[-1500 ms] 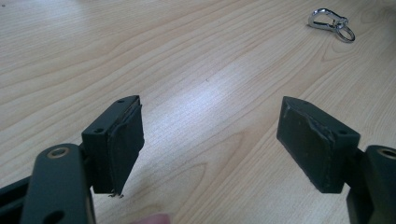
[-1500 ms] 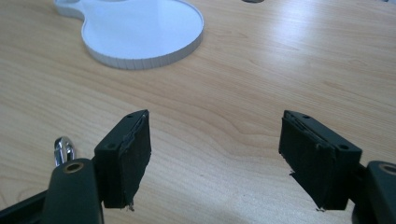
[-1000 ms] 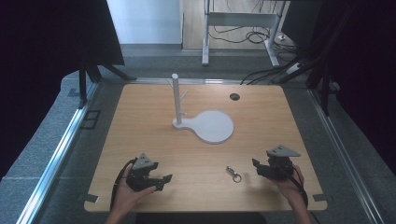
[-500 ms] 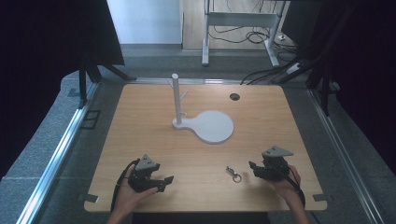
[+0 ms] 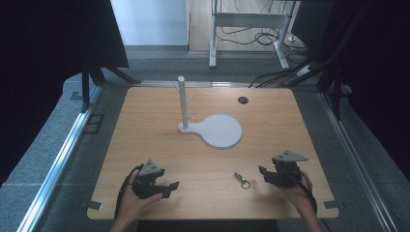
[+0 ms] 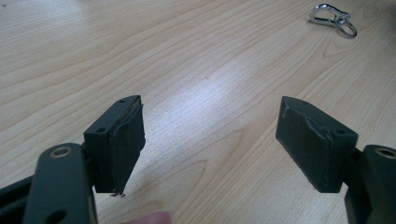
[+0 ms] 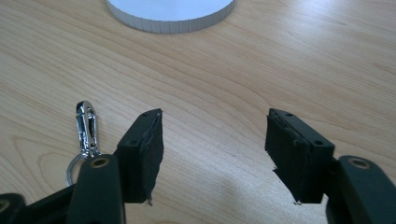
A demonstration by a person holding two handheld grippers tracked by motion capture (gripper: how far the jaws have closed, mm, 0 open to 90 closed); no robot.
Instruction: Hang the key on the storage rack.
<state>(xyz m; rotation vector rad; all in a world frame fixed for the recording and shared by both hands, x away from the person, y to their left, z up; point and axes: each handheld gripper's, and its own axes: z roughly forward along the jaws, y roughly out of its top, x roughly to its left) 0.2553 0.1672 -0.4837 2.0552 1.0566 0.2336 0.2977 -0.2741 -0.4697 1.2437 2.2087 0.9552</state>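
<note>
Small shiny metal snap clip w/ a split ring [image 5: 241, 180] is lying flat on the light wood bench [image 5: 145, 125], near the front edge, roughly 6 o'clock from the white round-base stand w/ an upright peg post [image 5: 212, 129]. It sits btwn the two grippers, closer to the right one. Right gripper [image 5: 265, 173] is just beside it at about 3 o'clock, fingers [image 7: 142, 154] spread wide, nothing in them; in the right gripper view the clip [image 7: 87, 126] shows just left of the left finger. Left gripper [image 5: 170, 187] is well off at 9 o'clock, also wide open & empty, clip [image 6: 332, 18] far up at its 1 o'clock.

Handling imo: tiny, light, rigid, polished so prob slippery, and the ring will flop around. Lies v low on the wood, so I'd pinch across the clip body's narrow sides, not the ring
</note>
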